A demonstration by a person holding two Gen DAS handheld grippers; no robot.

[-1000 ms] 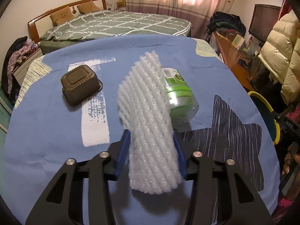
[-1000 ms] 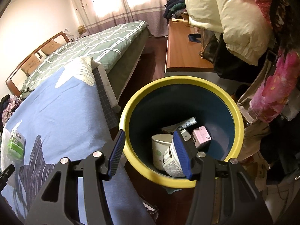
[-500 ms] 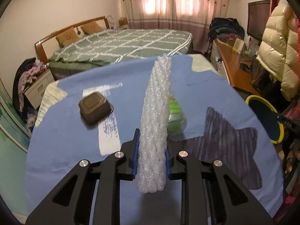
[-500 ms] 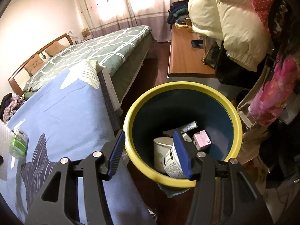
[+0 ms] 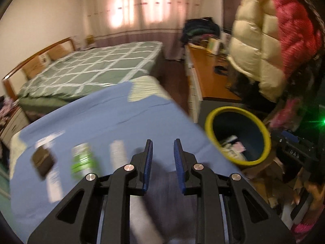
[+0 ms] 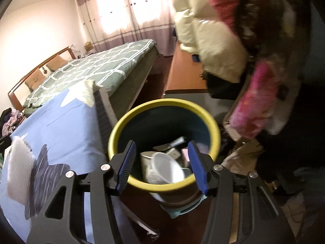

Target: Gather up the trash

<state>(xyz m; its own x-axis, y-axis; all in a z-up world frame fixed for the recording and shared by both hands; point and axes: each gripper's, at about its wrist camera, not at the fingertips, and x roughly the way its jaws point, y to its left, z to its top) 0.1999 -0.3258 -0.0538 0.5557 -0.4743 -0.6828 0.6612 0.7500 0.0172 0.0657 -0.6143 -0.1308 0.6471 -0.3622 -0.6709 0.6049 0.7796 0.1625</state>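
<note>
My left gripper [image 5: 163, 152] hangs over the blue bedsheet [image 5: 101, 118]. Its jaws stand close together, and both blue pads show bare inner faces with nothing between them. The white foam net [image 6: 18, 170] is a blurred shape at the left edge of the right wrist view, over the sheet. I cannot tell whether it rests there or is in the air. A green bottle [image 5: 82, 160] and a brown box [image 5: 42, 162] lie on the sheet. My right gripper [image 6: 161, 152] is open and empty above the yellow-rimmed bin [image 6: 168, 101], which holds cups and packets.
The bin [image 5: 264, 138] stands on the floor off the bed's right corner, with my right gripper [image 5: 292, 140] beside it. Puffy coats [image 5: 264, 50] hang above it and a wooden desk [image 5: 209, 77] runs behind. A green-quilted bed [image 5: 91, 71] lies farther back.
The left view has swung right, toward the bin. The foam net that stood squeezed between the left pads no longer shows there. My right gripper has moved closer over the bin, still open.
</note>
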